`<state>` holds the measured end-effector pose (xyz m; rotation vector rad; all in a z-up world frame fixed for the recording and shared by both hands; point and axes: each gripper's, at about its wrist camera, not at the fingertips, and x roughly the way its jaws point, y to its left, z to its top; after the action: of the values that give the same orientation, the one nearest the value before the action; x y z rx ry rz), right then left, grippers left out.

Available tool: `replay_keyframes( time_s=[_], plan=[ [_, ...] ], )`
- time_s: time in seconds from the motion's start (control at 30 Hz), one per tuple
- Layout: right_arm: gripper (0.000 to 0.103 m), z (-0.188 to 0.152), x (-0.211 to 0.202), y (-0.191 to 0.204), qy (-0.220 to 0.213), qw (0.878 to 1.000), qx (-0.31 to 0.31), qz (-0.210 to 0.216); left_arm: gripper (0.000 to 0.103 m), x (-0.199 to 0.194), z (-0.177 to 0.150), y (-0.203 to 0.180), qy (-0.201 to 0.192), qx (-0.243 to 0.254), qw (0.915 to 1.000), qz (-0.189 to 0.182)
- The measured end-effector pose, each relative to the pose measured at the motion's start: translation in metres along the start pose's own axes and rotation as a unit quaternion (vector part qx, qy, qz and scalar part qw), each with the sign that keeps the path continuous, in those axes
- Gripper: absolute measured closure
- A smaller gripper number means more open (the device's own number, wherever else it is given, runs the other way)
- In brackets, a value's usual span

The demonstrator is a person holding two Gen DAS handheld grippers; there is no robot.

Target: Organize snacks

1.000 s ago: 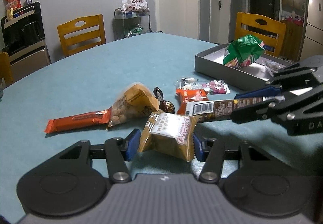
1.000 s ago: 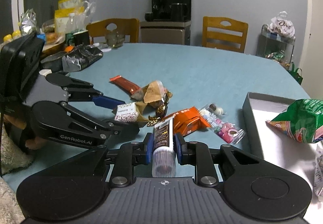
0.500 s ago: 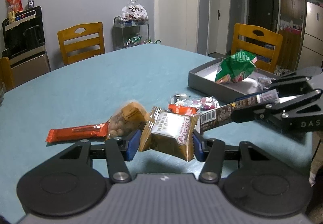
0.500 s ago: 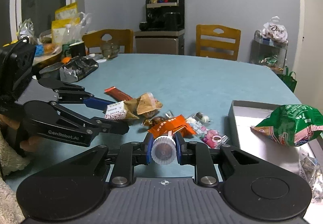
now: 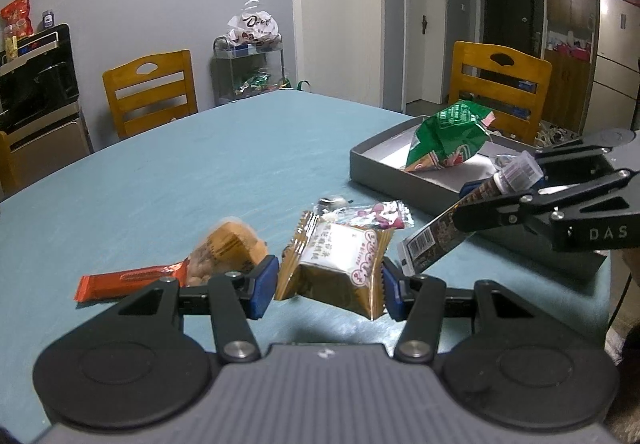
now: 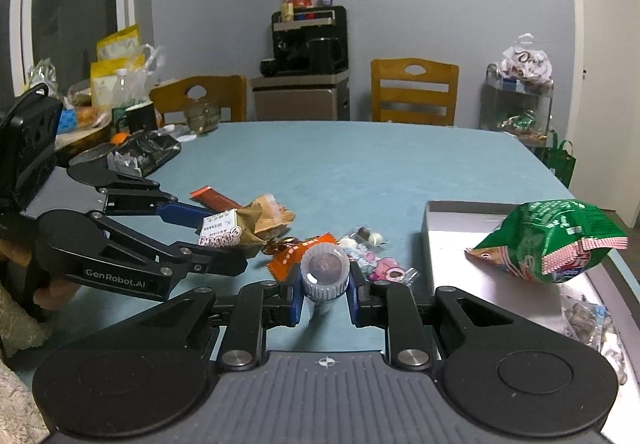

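My left gripper (image 5: 329, 286) is shut on a gold and white pastry packet (image 5: 336, 266), held above the teal table; that packet (image 6: 222, 234) also shows in the right wrist view. My right gripper (image 6: 324, 288) is shut on a brown tube snack with a clear cap (image 6: 324, 270). From the left wrist view the tube (image 5: 452, 232) hangs tilted beside the grey tray (image 5: 380, 163). In the tray lies a green bag (image 5: 448, 135). An orange bar (image 5: 128, 282), a peanut bag (image 5: 224, 254) and a candy packet (image 5: 372, 213) lie on the table.
Wooden chairs (image 5: 150, 95) stand round the table, one (image 5: 500, 83) behind the tray. An orange wrapper (image 6: 298, 254) and small candies (image 6: 364, 238) lie before the right gripper. Bags and a bowl crowd the table's far left (image 6: 120, 131). A small packet (image 6: 588, 324) lies in the tray.
Both grippers have lifted their snacks off the table. The right one has carried the tube toward the tray, and the tube now points end-on at its camera.
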<state>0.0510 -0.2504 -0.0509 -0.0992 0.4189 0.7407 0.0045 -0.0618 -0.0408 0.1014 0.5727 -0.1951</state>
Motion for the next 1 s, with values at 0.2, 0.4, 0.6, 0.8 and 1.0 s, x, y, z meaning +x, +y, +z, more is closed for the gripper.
replay_keyframes(
  time_s=[0.2,0.4,0.6,0.8,1.0],
  plan=[
    [0.079,-0.003,0.000,-0.002,-0.001,1.000,-0.005,-0.002,0.051,0.010,0.002,-0.009,0.007,0.007,0.9999,-0.010],
    [0.079,-0.007,0.000,-0.004,0.016,1.000,-0.009,0.003,0.051,0.013,0.001,-0.011,0.011,0.008,0.9998,-0.013],
    [0.080,-0.007,0.000,0.001,0.004,1.000,-0.002,0.004,0.051,0.012,0.000,-0.008,0.009,0.006,0.9999,-0.012],
    [0.080,0.007,-0.005,0.002,-0.028,1.000,-0.009,0.002,0.051,0.006,-0.001,-0.006,0.003,0.004,0.9999,-0.009],
    [0.080,0.023,-0.017,-0.011,-0.059,0.998,0.004,-0.009,0.051,0.001,0.002,-0.006,-0.004,0.005,1.0000,-0.005]
  ],
)
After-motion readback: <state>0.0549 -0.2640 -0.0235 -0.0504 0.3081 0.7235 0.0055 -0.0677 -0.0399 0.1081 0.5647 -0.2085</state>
